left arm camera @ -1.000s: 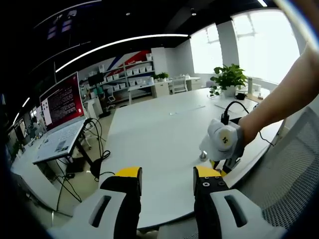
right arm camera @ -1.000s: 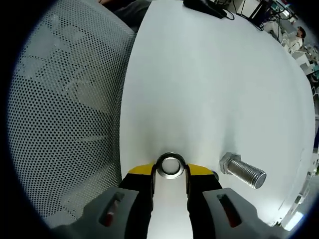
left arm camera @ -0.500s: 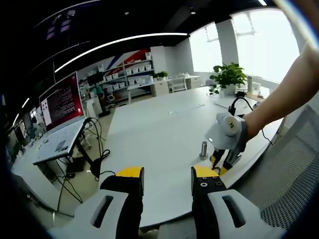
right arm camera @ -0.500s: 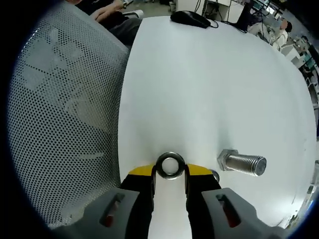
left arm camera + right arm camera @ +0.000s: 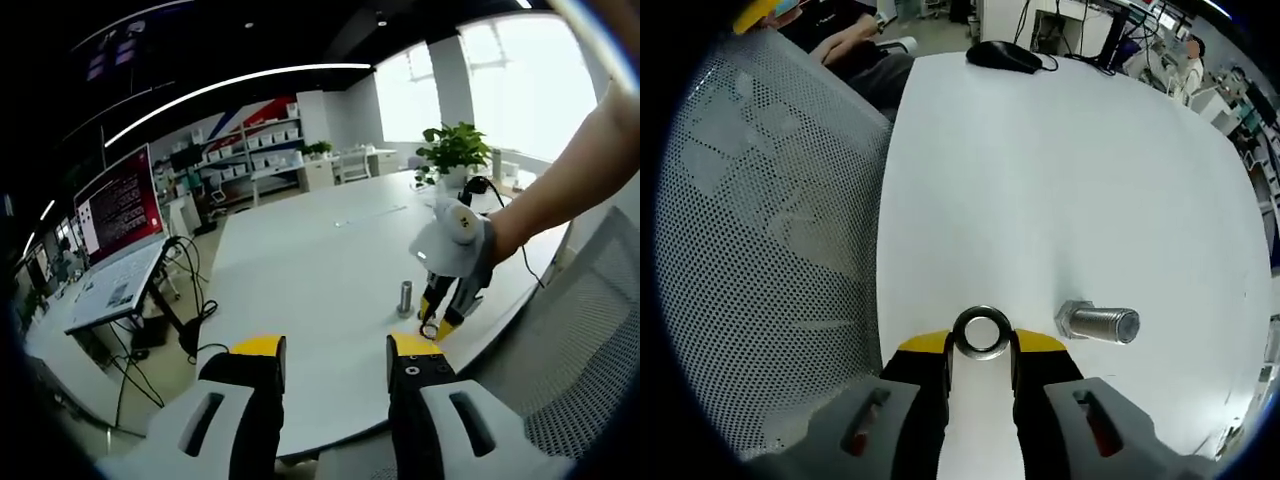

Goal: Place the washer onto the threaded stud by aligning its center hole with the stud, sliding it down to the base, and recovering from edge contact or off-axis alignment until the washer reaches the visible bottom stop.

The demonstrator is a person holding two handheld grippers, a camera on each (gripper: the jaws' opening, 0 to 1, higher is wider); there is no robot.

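Over the white table (image 5: 1060,180), right gripper (image 5: 981,350) — clamping washer (image 5: 981,333) — has risen beside stud (image 5: 1098,324).

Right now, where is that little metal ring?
The washer sits pinched in the right tongs, low in the right gripper view, just left of the stud on the white table.

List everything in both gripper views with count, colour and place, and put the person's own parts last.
Washer: one, silver, clamped between the right gripper's yellow tips.
Threaded stud: one, silver, upright on the table, beside the washer.
Table: one, white, under the stud.
Mesh chair: one, grey, at the table edge.
Mouse: one, black, far end of the table.
Laptop: one, red screen, on a stand.
Plant: one, green, by the window.
Right gripper: black, yellow-tipped, shut on the washer.
Left gripper: black, yellow-tipped, open.
Forearm: one, holding the right gripper.
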